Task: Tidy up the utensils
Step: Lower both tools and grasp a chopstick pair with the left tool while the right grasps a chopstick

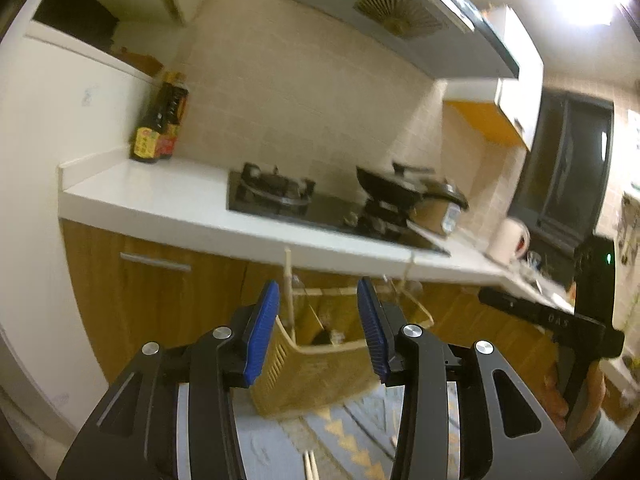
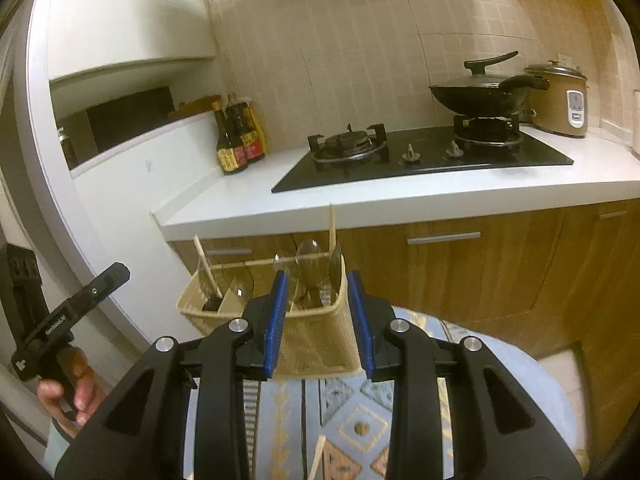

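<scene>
**Utensil caddy, both claws idle**

Left gripper (image 1: 318, 326): gaping wide, gripping nothing, facing the caddy (image 1: 320, 376) at 12 o'clock. Right gripper (image 2: 316, 320): likewise standing wide apart and empty. Caddy is sitting on patterned cloth (image 2: 344, 420), holding chopsticks (image 2: 332, 224) and spoons (image 2: 308, 252) upright.

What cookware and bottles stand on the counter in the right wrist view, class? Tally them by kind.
Sauce bottles: 3
Wok with lid: 1
Rice cooker: 1
Total: 5
</scene>
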{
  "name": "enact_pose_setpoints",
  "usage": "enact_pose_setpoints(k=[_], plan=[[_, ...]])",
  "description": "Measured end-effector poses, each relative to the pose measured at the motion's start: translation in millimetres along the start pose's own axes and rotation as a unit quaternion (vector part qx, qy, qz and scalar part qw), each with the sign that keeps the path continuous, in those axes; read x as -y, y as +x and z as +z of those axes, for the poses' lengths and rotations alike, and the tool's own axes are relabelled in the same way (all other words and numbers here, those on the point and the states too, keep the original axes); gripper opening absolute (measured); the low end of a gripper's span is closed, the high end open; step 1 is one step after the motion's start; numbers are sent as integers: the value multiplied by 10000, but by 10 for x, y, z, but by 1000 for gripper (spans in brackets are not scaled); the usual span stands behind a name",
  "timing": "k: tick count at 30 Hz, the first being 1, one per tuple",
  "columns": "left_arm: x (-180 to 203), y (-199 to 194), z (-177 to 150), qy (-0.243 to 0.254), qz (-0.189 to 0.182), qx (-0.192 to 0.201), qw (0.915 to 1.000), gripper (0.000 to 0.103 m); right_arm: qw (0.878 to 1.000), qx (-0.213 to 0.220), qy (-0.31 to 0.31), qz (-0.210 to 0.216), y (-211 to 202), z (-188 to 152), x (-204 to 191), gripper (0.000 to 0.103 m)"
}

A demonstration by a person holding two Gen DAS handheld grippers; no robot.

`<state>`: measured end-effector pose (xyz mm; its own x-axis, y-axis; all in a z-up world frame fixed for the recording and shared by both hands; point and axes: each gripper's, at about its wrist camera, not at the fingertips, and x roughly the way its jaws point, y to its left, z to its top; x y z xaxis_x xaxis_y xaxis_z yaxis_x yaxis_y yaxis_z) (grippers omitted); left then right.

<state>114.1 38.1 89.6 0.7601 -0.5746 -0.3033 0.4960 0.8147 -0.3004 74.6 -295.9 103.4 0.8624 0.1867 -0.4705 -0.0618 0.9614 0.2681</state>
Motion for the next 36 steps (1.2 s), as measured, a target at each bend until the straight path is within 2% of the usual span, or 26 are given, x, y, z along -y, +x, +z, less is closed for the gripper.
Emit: enact_pose_setpoints(k=[2,5,6,10,13,15,17,19,20,23,30,36], plan=[[68,8,-43,144,-8,-380,9992,40,9998,-166,-32,-118,-67,-67,-49,33],[107,23,-189,211,82,-858,9961,40,9987,-423,-44,-269,-145,-186,-115,54],[112,30,-233,234,104,-973,9949,40,9983,-528,-69,-252,-161,-233,-141,55],[130,107,-483,386,359,-1553,9865,40,9933,-1081,-172,-357,-106,-397,-208,55],[105,227,-706,461,573,-2146,9739,41,9865,-1597,-9,-371,-4,-554,-187,55],[62,329,-880,529,679,-2581,9623,41,9802,-1952,118,-296,84,-659,-165,55],[34,399,-999,567,703,-2878,9534,41,9698,-2415,285,-192,214,-801,-132,54],[-4,468,-1101,544,652,-3180,9443,41,9577,-2852,367,-69,351,-948,-121,45],[-8,508,-1147,521,610,-3354,9387,41,9520,-3039,367,-29,411,-1012,-122,34],[-32,542,-1243,496,518,-3567,9315,41,9365,-3483,410,-19,549,-1200,-132,33],[-112,666,-1382,299,326,-4116,9103,40,9125,-4069,428,-22,732,-1470,-170,33],[-59,753,-1412,375,320,-4322,9004,40,9063,-4208,369,-153,810,-1565,-217,33]])
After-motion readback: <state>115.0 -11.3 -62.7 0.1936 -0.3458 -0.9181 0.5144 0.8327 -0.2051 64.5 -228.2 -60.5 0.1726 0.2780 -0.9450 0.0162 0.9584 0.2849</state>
